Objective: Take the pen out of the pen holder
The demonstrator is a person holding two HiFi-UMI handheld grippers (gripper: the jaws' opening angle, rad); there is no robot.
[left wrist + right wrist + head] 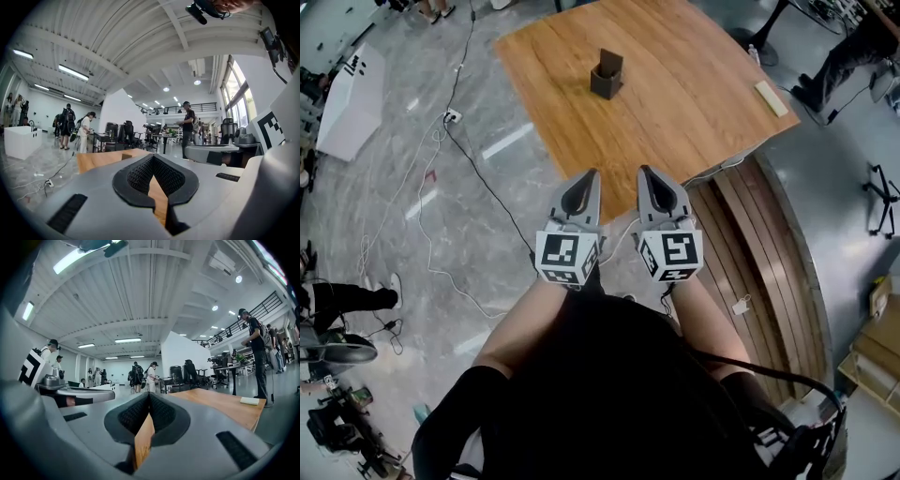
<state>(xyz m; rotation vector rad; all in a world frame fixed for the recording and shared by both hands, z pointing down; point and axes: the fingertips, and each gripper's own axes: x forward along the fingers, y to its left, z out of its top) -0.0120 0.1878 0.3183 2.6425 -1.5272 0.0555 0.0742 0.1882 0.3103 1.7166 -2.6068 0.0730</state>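
A dark pen holder (607, 75) stands on the wooden table (675, 112), near its far middle. From here I cannot make out a pen in it. My left gripper (585, 180) and right gripper (649, 176) hang side by side over the floor just short of the table's near corner. Both point at the table and are well short of the holder. Each is shut, with nothing between its fingers. In the left gripper view the left gripper (153, 158) frames the tabletop, and the holder (126, 156) shows as a small dark block. The right gripper (149, 397) sees table wood through its gap.
A pale flat block (772, 98) lies at the table's right edge, also seen as the pale block (250, 401). A white box (352, 98) and cables (441, 122) lie on the floor to the left. A curved wooden bench (769, 253) is at the right. People stand far off.
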